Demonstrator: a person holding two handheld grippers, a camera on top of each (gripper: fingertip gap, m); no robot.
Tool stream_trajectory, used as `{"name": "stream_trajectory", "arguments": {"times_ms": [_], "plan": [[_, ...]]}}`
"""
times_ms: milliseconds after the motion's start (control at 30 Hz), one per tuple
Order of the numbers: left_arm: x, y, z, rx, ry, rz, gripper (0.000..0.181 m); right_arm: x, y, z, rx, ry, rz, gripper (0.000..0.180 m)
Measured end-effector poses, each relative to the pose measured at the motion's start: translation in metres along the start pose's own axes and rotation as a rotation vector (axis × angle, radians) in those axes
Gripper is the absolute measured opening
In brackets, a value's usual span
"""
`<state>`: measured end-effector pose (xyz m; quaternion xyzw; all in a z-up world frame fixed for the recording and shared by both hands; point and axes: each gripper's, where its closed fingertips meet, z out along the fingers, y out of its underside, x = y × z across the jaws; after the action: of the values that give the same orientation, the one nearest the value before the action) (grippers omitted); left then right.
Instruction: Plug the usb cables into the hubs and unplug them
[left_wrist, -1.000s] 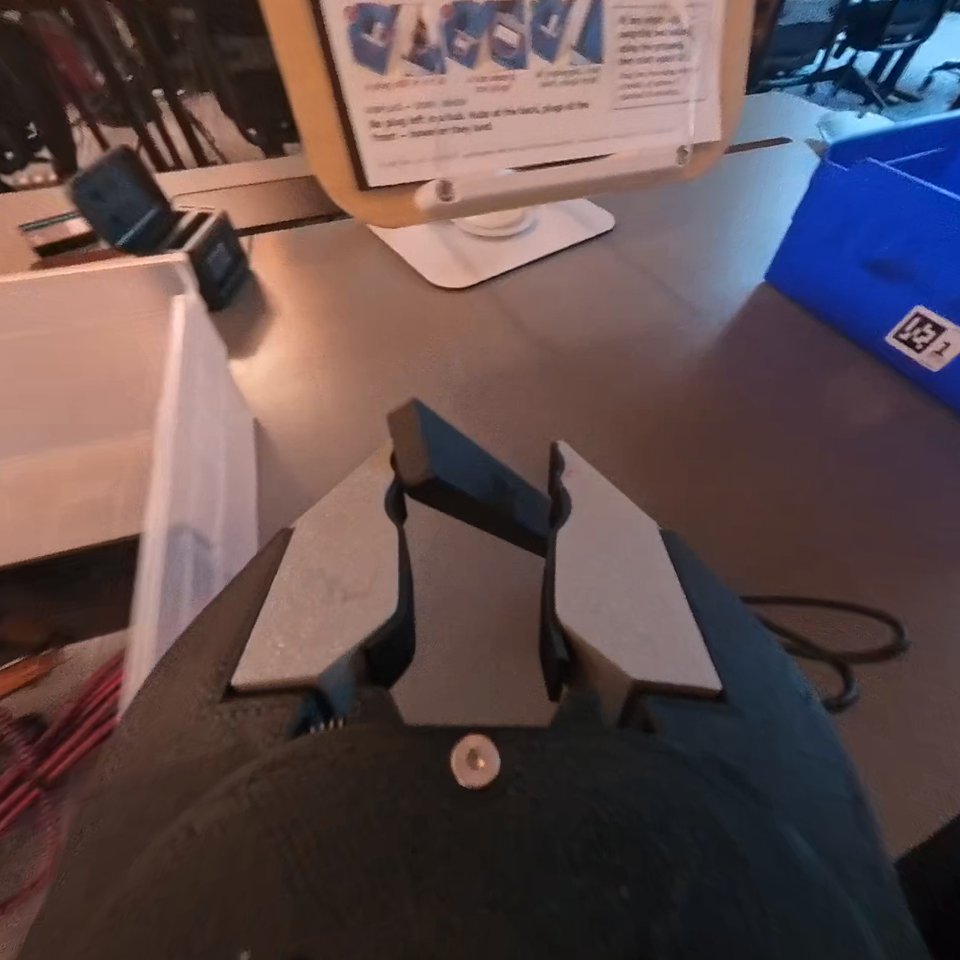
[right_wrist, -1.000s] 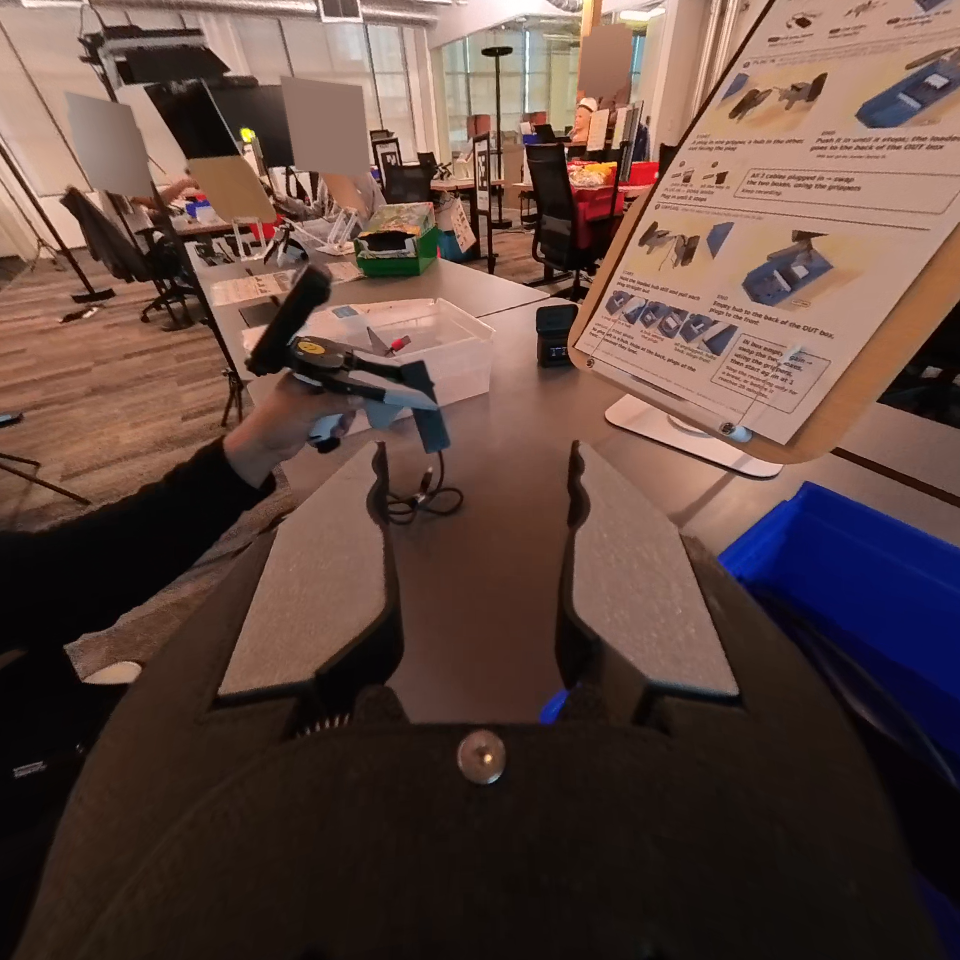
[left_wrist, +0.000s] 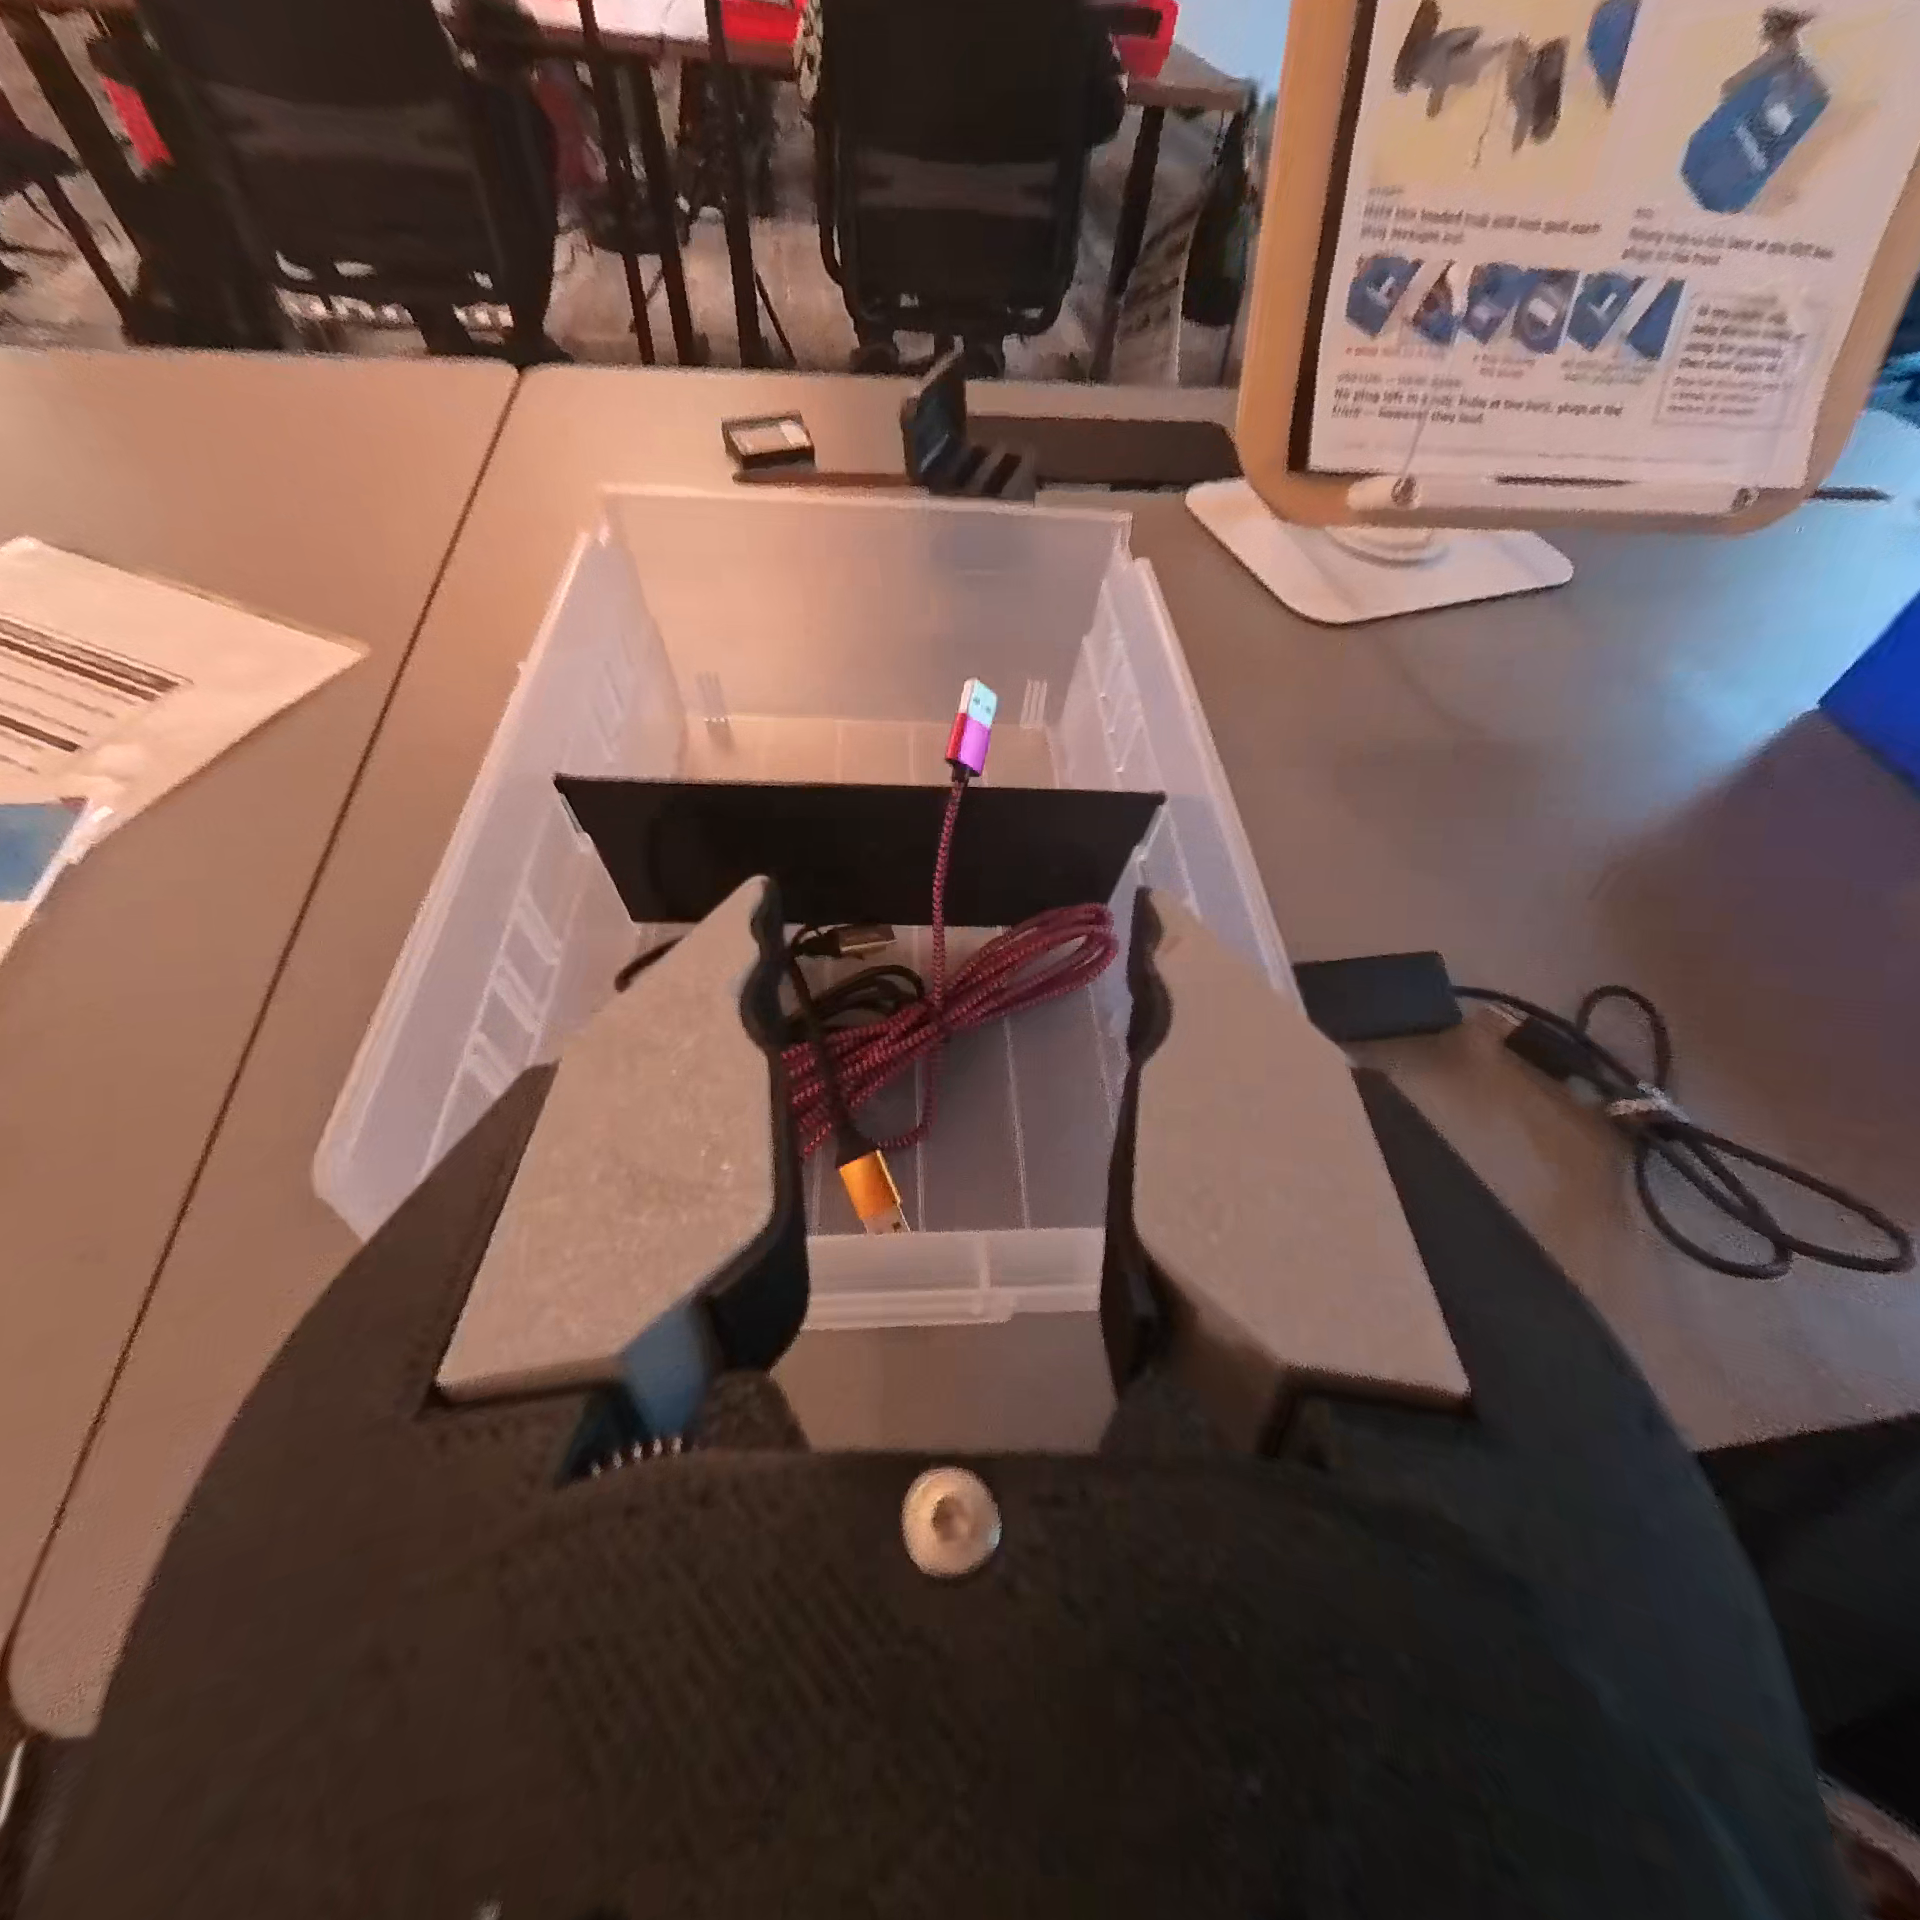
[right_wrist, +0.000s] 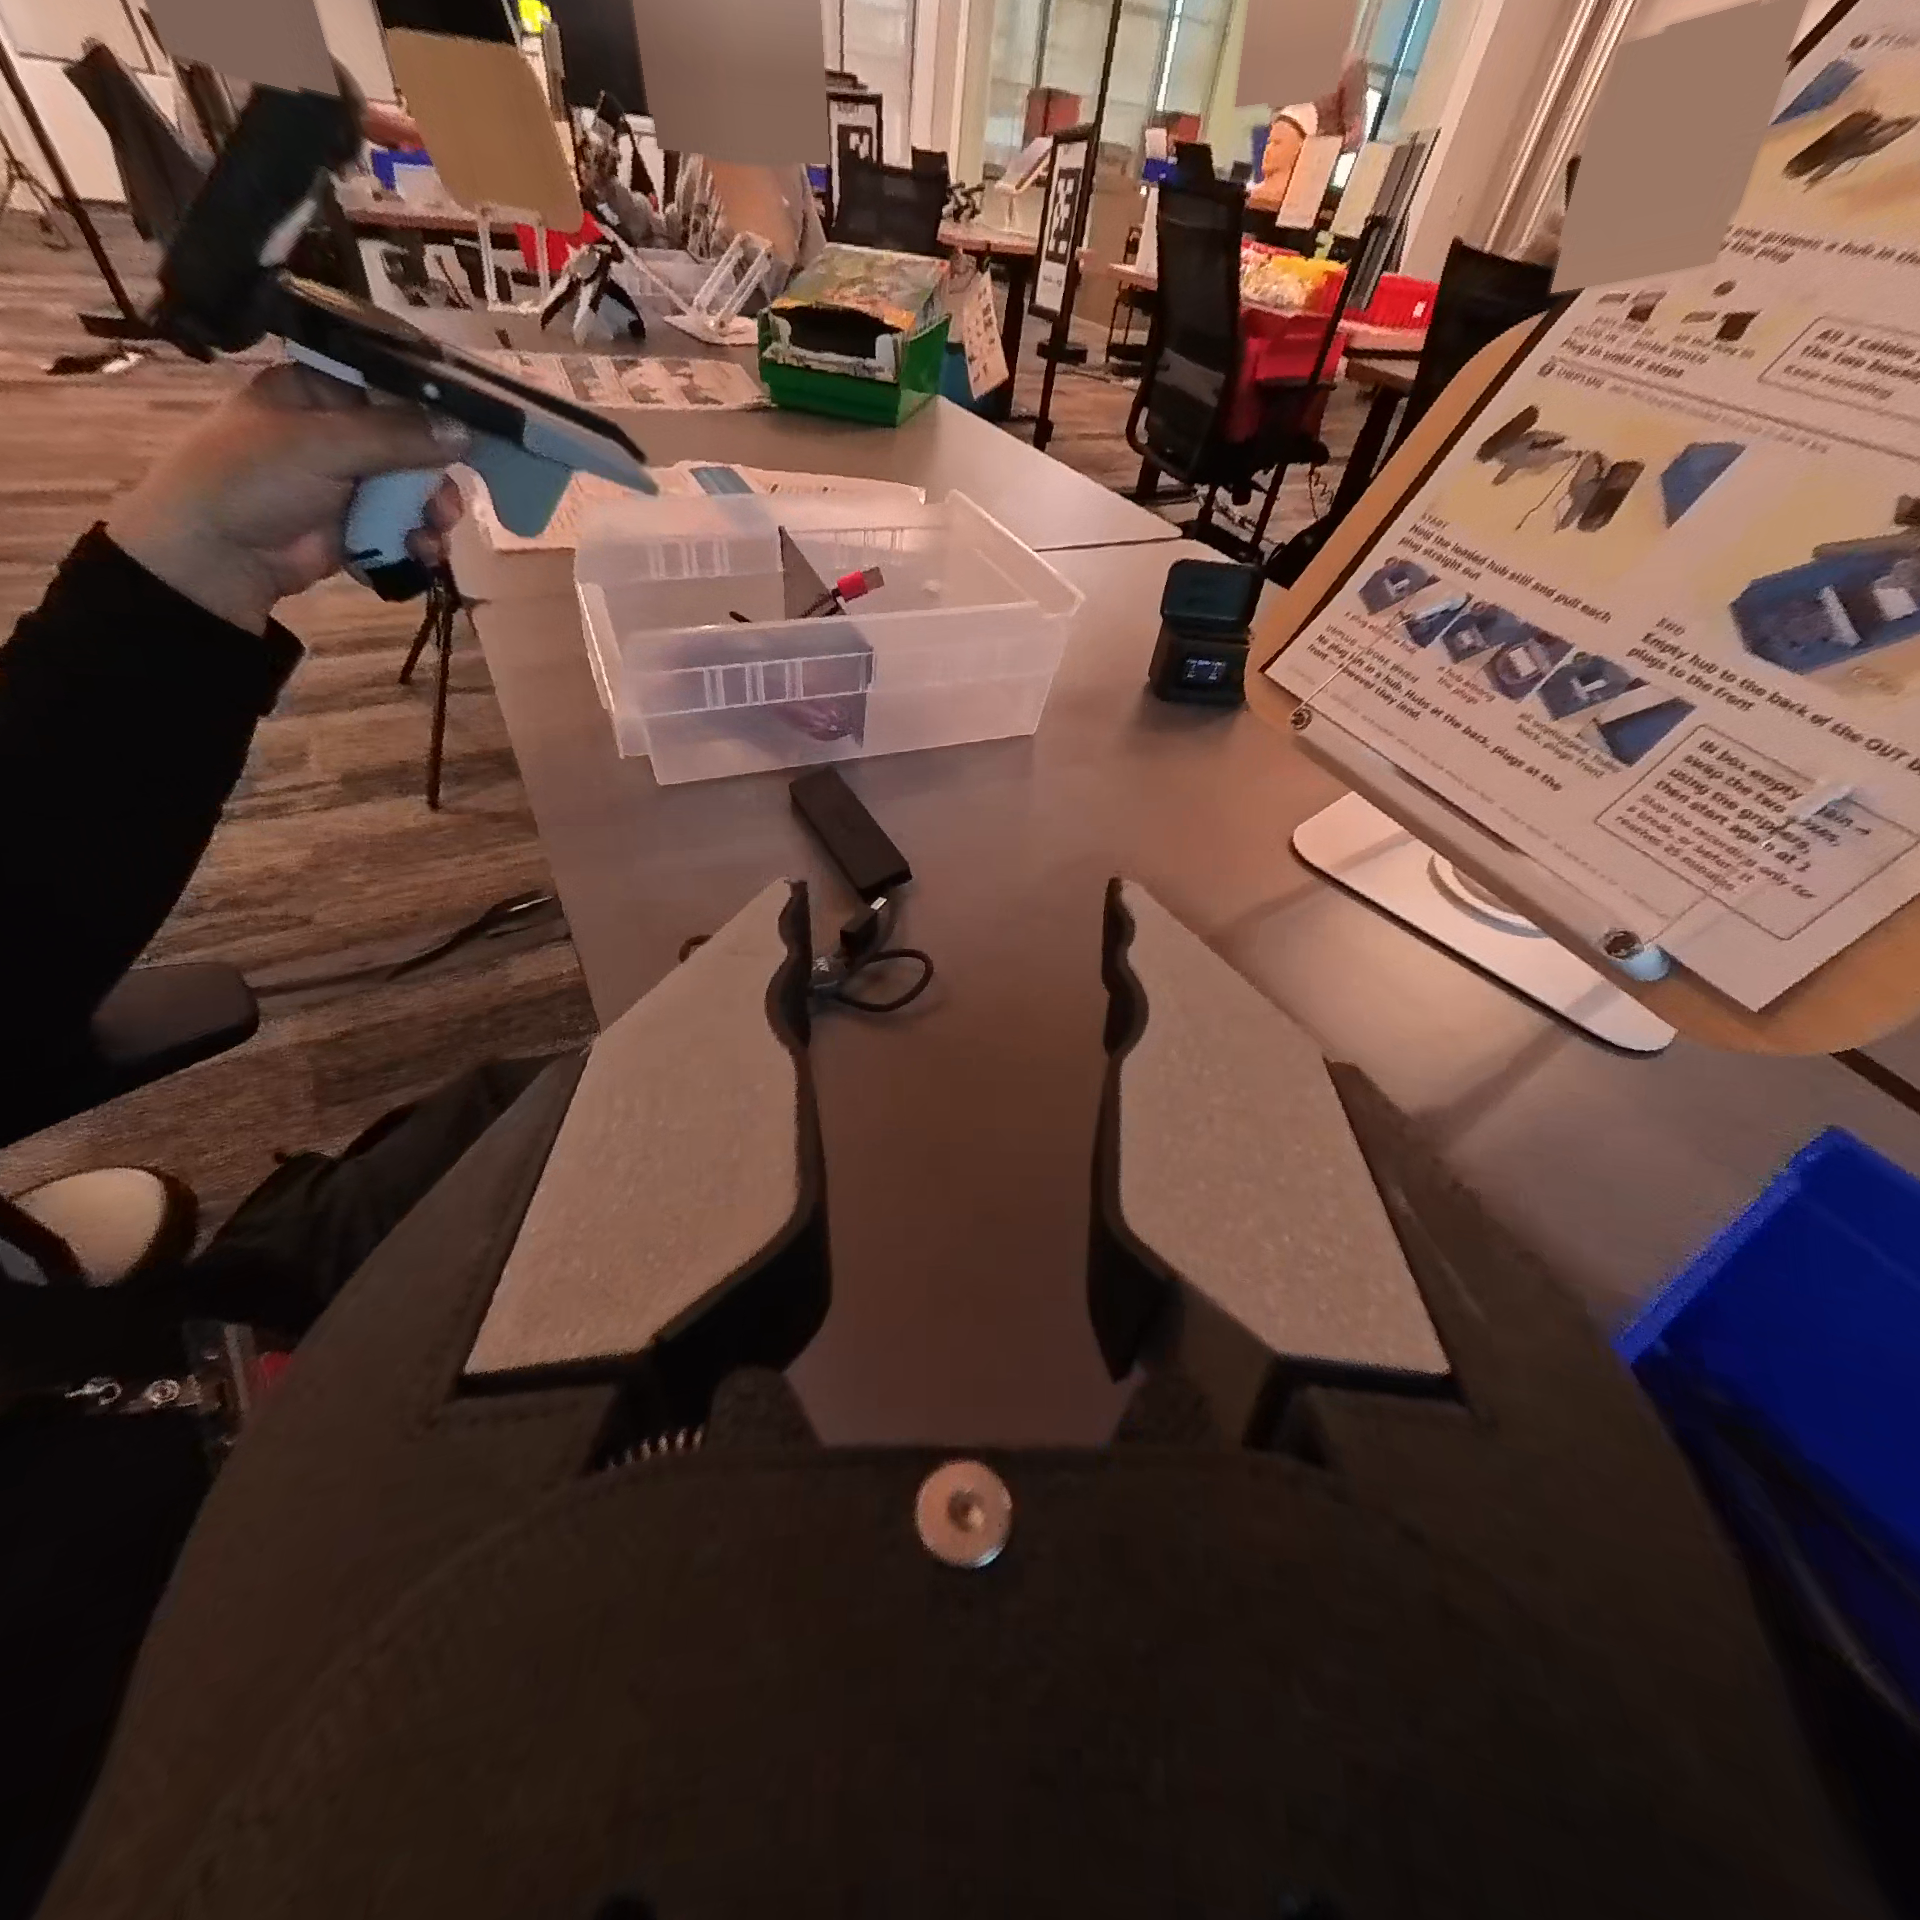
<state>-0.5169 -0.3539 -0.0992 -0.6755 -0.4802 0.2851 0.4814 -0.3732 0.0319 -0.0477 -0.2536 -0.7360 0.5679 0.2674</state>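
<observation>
My left gripper is open and empty, hovering over the near end of a clear plastic bin. In the bin lies a coiled maroon braided USB cable. Its purple plug leans up over a black divider, and its orange plug lies near the front wall. A black cable lies beside it. A black hub with its black cable lies on the table right of the bin. My right gripper is open and empty above the table, short of the hub.
An instruction board on a white stand is at the back right. A blue bin sits at the right edge. A small black device stands behind the clear bin. Papers lie at left. A hand holds the left gripper. Left tips to right tips: about 40 cm.
My left gripper held the black hub a second ago; now it is open and the hub lies on the table. The left gripper has swung left over the clear bin.
</observation>
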Motion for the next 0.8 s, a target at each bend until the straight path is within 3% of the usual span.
{"name": "stream_trajectory", "arguments": {"times_ms": [267,333,467,700,800], "plan": [[0.005,0.024,0.039,-0.109,0.021,0.035,0.058,0.000,0.002,0.000,-0.011,0.002,-0.040,0.053],[0.008,0.022,0.048,-0.080,0.021,0.042,0.047,-0.001,0.000,-0.002,0.001,-0.027,-0.013,0.053],[0.015,0.024,0.062,-0.078,0.020,0.044,0.047,0.000,-0.006,-0.011,0.038,-0.062,0.025,0.054],[0.002,0.059,0.105,-0.293,-0.023,0.078,0.049,0.012,-0.016,-0.038,0.084,-0.011,0.004,0.051],[-0.010,0.071,0.117,-0.448,-0.059,0.100,0.027,0.019,-0.021,-0.046,0.122,-0.001,0.043,0.051]]}}
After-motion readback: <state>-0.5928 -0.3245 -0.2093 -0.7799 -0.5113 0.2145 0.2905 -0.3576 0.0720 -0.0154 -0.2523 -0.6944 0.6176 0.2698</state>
